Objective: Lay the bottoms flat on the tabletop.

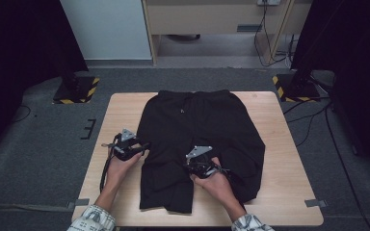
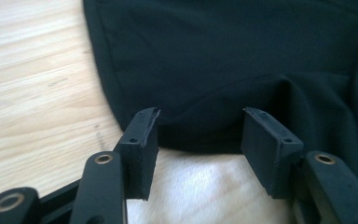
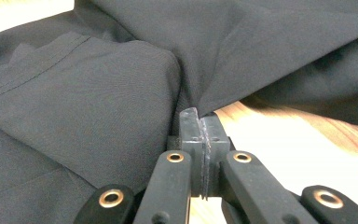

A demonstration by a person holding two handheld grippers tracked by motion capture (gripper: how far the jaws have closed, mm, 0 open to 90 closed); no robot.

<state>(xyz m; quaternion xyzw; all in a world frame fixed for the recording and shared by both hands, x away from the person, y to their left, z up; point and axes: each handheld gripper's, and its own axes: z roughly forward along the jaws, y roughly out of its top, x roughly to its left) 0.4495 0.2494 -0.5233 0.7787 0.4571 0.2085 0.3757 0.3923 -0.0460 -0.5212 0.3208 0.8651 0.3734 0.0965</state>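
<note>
A light wooden table with a pale grain stands on a grey carpeted floor. Small grey tape strips mark the floor at the table's near corners. Beyond it, two black stand bases edged in yellow-and-black hazard stripes sit at the left and right, each under a dark curtain that closes off the sides of the room. At the back, a pale blue-white panel stands beside a light wooden desk frame, with cables hanging down to the floor. More black cables trail across the carpet at the right. The lighting is dim and even.
</note>
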